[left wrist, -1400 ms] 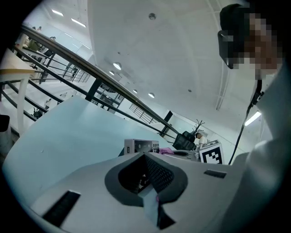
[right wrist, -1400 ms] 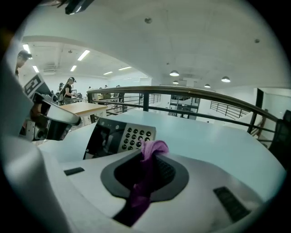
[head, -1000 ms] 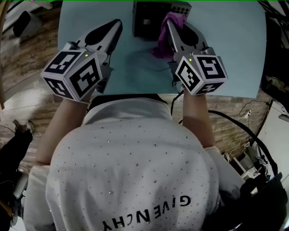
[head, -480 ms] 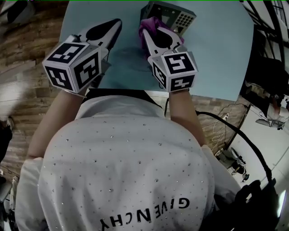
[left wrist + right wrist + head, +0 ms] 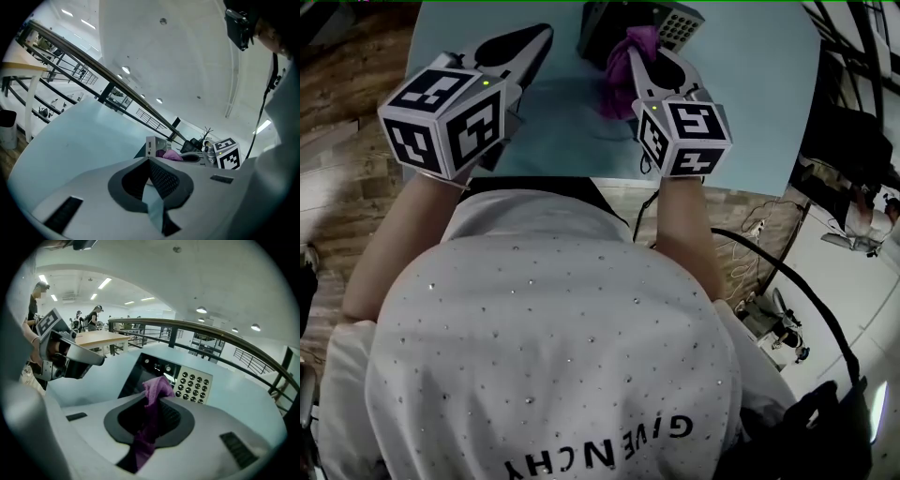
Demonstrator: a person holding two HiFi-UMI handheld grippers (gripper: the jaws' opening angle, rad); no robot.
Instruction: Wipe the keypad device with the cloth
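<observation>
A: Though the keypad device [image 5: 661,23] sits at the twelve o'clock edge of the worktop [image 5: 750,112], partly cut off in the head view, the right gripper view shows it plainly: dark screen panel [image 5: 140,376] left, pale button grid [image 5: 193,384] right. Where's the cloth?

B: Purple cloth [image 5: 621,70], bunched, at the device's six o'clock, overlapping its near edge. It's pinched in the right tongs [image 5: 639,52], jaws clenched on it, a tuft poking past the tips toward the screen. Contact with the device: can't tell.

A: Left tongs?

B: Left tongs [image 5: 546,36] at the device's nine o'clock, apart from it, jaws closed together on nothing, over bare worktop.

A: Step?

B: My read: wiping stage, cloth at the screen side. The next move calls for pressing the tuft flat on the face and sweeping toward three o'clock across the buttons. Light pressure, since nothing braces the device and it may slide.
</observation>
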